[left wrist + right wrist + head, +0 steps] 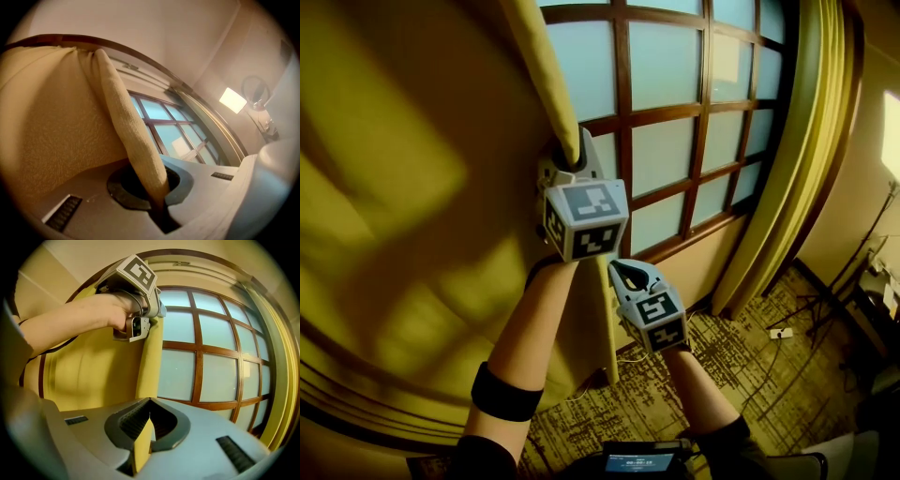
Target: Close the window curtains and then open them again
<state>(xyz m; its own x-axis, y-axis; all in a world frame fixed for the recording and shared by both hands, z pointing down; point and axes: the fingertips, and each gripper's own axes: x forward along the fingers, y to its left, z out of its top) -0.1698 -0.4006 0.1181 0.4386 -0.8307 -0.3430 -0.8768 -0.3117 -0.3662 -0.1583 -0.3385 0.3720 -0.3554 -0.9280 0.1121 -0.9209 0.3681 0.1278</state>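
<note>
**Head view.** Room with a patterned carpet and one wood-barred window.
- Curtains: two, both yellow. The left curtain is spread over the left side of the window. The right curtain is gathered at the right edge of the frame.
- Grippers: two. The left gripper is high on the leading edge of the left curtain, and the right gripper is lower on that same edge.
- Status: most of the panes are bare, so the window is at best partly covered. Whether this belongs to the closing or the re-opening cannot be told. The right curtain looks untouched.

**Left gripper view.** Jaws pressed together on a rolled fold of the left curtain's edge, which rises from between them. The window bars show behind it. Wall lamp: one, lit.

**Right gripper view.** Jaws pinching a thin fold of the same curtain edge. Above it, the left gripper and its hand clamp that edge. The window is to the right and the gathered right curtain at the far right.
</note>
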